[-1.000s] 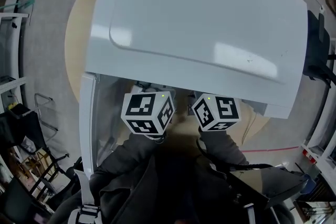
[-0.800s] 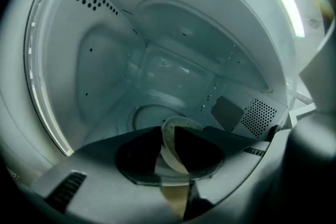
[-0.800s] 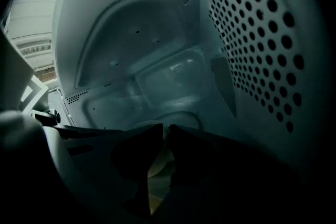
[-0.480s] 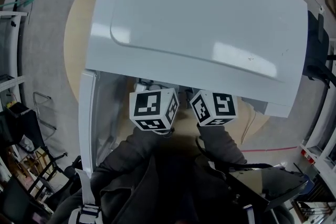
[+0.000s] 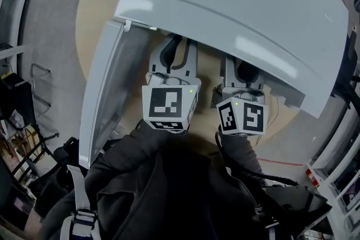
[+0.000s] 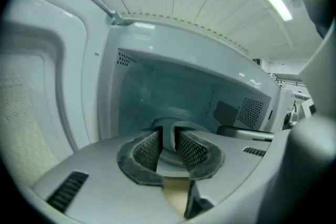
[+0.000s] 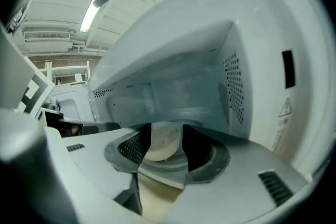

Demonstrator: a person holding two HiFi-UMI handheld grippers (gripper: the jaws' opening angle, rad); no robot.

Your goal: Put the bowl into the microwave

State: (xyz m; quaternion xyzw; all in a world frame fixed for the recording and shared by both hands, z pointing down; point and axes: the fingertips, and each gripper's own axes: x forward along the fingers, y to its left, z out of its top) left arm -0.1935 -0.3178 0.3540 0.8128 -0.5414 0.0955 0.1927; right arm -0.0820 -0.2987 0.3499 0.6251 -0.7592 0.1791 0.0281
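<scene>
**Right claw (image 7: 168, 140) spread wide, bowl (image 7: 157, 145) inside the microwave (image 5: 242, 8)**

Right claw's jaws have just been opening and now stand far apart. Its own view looks between them at the cream bowl, which sits on the floor of the microwave's cavity beyond the jaws. Neither pad presses on it. The left claw (image 6: 168, 141) has its ribbed pads a narrow slit apart, and they pinch nothing. Through that slit its view shows only a pale curved edge low in the cavity, too little to tell what it is. That view does show the cavity's back wall and a patch of vent holes (image 6: 251, 111) on the far side.

The head view shows none of the inside, because the microwave's white top covers the cavity and the bowl. It shows instead what the claw views lack. Both claws sit side by side at the open front, each with its marker cube (image 5: 169, 108) toward the person. The door (image 5: 104, 81) is swung out at the left. A round tan table (image 5: 93, 14) lies under the microwave.
</scene>
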